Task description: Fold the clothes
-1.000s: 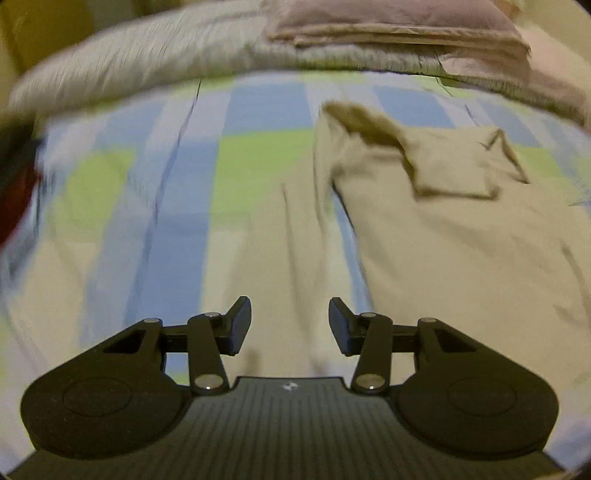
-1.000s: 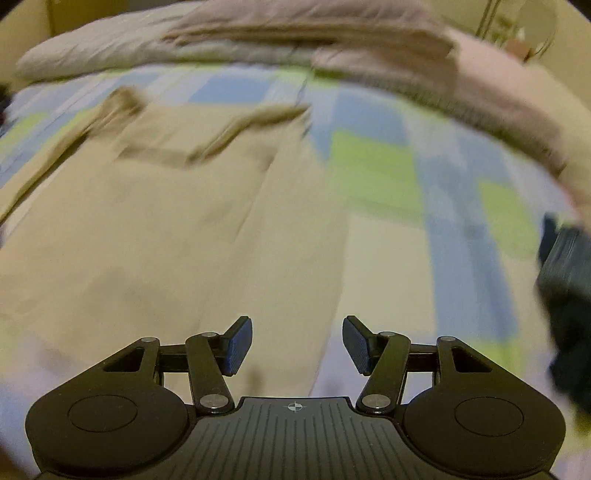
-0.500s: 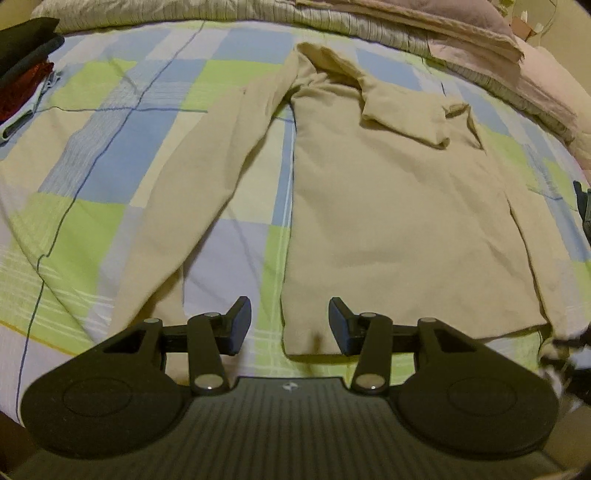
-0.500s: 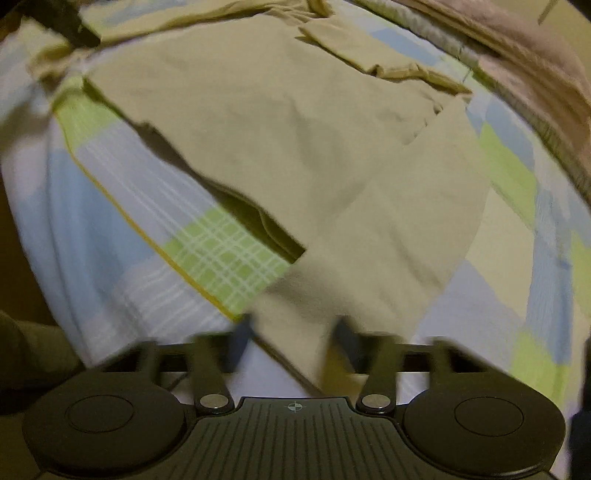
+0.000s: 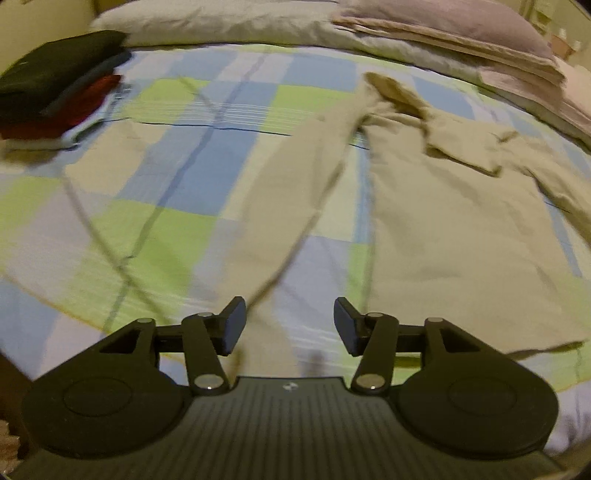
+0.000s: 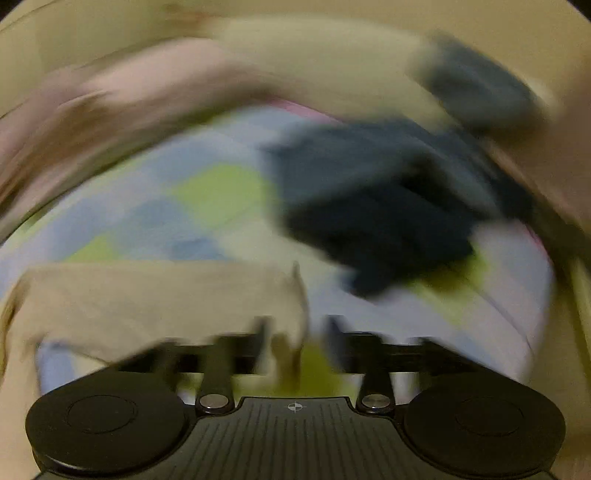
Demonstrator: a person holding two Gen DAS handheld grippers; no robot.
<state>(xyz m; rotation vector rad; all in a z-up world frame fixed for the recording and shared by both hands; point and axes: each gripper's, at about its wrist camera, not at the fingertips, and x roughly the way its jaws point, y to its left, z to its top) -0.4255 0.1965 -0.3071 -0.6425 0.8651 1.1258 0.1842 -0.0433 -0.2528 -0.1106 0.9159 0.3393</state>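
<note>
The left gripper [image 5: 288,325] hangs low over the near edge of the bed with its fingers spread wide and nothing between them, right above the cuff end of the beige shirt's [image 5: 454,229] left sleeve [image 5: 288,206]. That shirt lies spread flat on the checked bedsheet [image 5: 166,192], sleeve angled out and away from the body, collar [image 5: 458,155] toward the pillows [image 5: 443,33]. If the sleeve is the next thing to fold, a good grab would take the cuff squarely, both layers at once, and carry it across the body without dragging the rest askew. In the right wrist view the right gripper [image 6: 295,339] is smeared by motion; its fingers seem apart, with a corner of beige cloth between them, but I cannot tell whether they pinch it. Beyond it a dark garment [image 6: 380,206] lies on the sheet, its shape lost in blur. Far left, a folded stack [image 5: 55,92] of dark and red clothes sits by the pillows. The shirt's right sleeve runs out of view.
</note>
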